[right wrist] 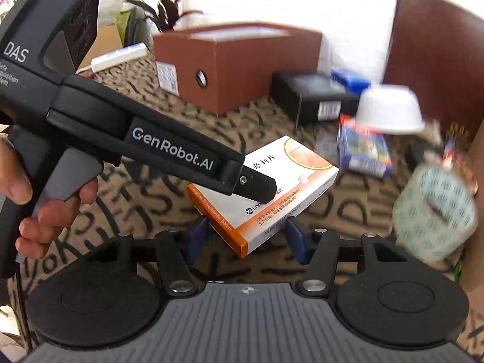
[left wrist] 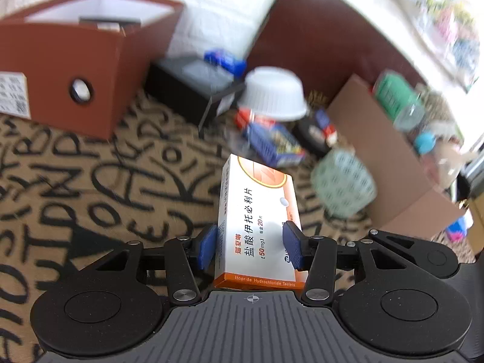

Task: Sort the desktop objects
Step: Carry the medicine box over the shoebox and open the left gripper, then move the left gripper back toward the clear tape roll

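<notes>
I am in the transport step: the left tool (left wrist: 252,246) is clamped on the medicine box (left wrist: 257,220), its blue pads pressed against the two long sides, and the box is lifted above the table (left wrist: 90,181).

The next move, in my judgement, calls for carrying the box to a container and parting the pads over its opening.

The brown storage box (left wrist: 69,69) stands at the far left with its top open; I see a dark item inside, too blurred to name. The cardboard carton (left wrist: 390,163) at the right edge holds a green bottle (left wrist: 393,96) and other clutter I cannot identify. A white bowl (left wrist: 273,93) rests upside down on packets near the middle; a black box (left wrist: 187,87) sits behind it.

The right tool (right wrist: 246,239) hovers just beneath the medicine box with its pads apart, holding nothing.
</notes>
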A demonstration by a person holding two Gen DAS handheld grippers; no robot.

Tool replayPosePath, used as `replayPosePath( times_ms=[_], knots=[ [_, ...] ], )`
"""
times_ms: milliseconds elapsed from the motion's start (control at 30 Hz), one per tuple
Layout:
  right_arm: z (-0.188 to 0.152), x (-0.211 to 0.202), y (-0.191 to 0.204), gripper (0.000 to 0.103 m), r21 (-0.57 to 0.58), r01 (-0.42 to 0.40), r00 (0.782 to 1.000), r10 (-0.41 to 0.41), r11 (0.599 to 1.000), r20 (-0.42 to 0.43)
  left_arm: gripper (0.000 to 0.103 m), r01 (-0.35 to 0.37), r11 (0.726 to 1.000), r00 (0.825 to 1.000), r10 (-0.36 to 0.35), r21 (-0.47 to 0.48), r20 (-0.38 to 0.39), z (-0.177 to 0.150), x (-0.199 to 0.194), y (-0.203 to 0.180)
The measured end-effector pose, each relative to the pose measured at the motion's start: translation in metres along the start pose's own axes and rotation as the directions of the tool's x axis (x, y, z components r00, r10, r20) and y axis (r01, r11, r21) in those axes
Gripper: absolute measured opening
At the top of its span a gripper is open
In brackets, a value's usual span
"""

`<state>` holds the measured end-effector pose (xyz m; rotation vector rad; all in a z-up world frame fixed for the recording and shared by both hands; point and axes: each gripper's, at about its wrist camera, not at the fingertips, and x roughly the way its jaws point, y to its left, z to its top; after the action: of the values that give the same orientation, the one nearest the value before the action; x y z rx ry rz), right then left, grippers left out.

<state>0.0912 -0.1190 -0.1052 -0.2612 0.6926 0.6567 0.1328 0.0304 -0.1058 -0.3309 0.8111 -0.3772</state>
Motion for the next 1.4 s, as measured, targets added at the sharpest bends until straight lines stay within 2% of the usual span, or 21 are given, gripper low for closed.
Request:
replayPosePath(
  times_ms=[133, 267, 400, 500, 600, 733, 900, 1067, 1133, 1200, 1233, 1267, 1300, 1367, 1400],
  knots=[
    [0.03, -0.018, 0.011, 0.061, -0.058, 0.03, 0.996, -0.025, 0.998, 0.082, 0.059, -0.012, 1.0, 0.993, 0.01, 0.018, 0.114, 0.023, -0.032, -0.006],
    [0.077, -0.024, 0.013, 0.061, -0.088, 0.036, 0.985, -0.02, 0.995, 0.173, 0.058, -0.045, 0.998, 0.971, 0.034, 0.043, 0.236, 0.061, -0.059, -0.005],
    [0.125, -0.014, 0.014, 0.059, -0.098, 0.011, 0.971, 0.013, 0.995, 0.241, 0.058, -0.061, 0.998, 0.944, 0.062, -0.013, 0.323, 0.099, -0.073, 0.017],
    [0.153, 0.008, 0.019, 0.059, -0.133, 0.015, 0.961, 0.023, 0.991, 0.274, 0.059, -0.084, 0.995, 0.929, 0.097, -0.051, 0.358, 0.123, -0.074, 0.038],
    [0.174, 0.037, 0.02, 0.059, -0.133, -0.001, 0.96, 0.038, 0.991, 0.277, 0.06, -0.101, 0.991, 0.926, 0.127, -0.089, 0.356, 0.146, -0.064, 0.065],
    [0.192, 0.078, 0.017, 0.059, -0.117, -0.026, 0.97, 0.054, 0.993, 0.239, 0.06, -0.123, 0.986, 0.933, 0.154, -0.113, 0.326, 0.168, -0.041, 0.1],
    [0.202, 0.122, 0.017, 0.059, -0.129, -0.03, 0.987, 0.05, 0.991, 0.152, 0.06, -0.136, 0.981, 0.948, 0.169, -0.136, 0.269, 0.177, -0.013, 0.129],
    [0.203, 0.144, 0.018, 0.059, -0.152, -0.023, 0.994, 0.039, 0.988, 0.103, 0.06, -0.14, 0.979, 0.958, 0.172, -0.152, 0.23, 0.183, 0.0, 0.145],
    [0.205, 0.149, 0.019, 0.059, -0.155, -0.028, 0.995, 0.043, 0.987, 0.095, 0.064, -0.15, 0.978, 0.957, 0.181, -0.148, 0.227, 0.185, 0.002, 0.147],
    [0.208, 0.151, 0.021, 0.058, -0.16, -0.045, 0.994, 0.06, 0.986, 0.09, 0.076, -0.142, 0.978, 0.962, 0.172, -0.151, 0.21, 0.186, 0.005, 0.148],
    [0.209, 0.151, 0.023, 0.057, -0.169, -0.045, 0.994, 0.061, 0.985, 0.092, 0.079, -0.138, 0.978, 0.966, 0.167, -0.155, 0.196, 0.186, 0.006, 0.149],
    [0.209, 0.152, 0.024, 0.064, -0.182, -0.04, 0.994, 0.058, 0.982, 0.095, 0.091, -0.144, 0.976, 0.967, 0.174, -0.163, 0.189, 0.186, 0.005, 0.15],
    [0.208, 0.149, 0.024, 0.086, -0.185, -0.021, 0.993, 0.043, 0.983, 0.113, 0.102, -0.152, 0.973, 0.966, 0.184, -0.176, 0.184, 0.184, 0.004, 0.15],
    [0.206, 0.144, 0.024, 0.095, -0.178, 0.031, 0.987, -0.001, 0.984, 0.163, 0.102, -0.147, 0.976, 0.96, 0.18, -0.161, 0.212, 0.18, -0.002, 0.148],
    [0.205, 0.141, 0.024, 0.096, -0.173, 0.03, 0.984, 0.002, 0.984, 0.178, 0.102, -0.147, 0.978, 0.958, 0.177, -0.145, 0.225, 0.177, -0.005, 0.146]
  ],
)
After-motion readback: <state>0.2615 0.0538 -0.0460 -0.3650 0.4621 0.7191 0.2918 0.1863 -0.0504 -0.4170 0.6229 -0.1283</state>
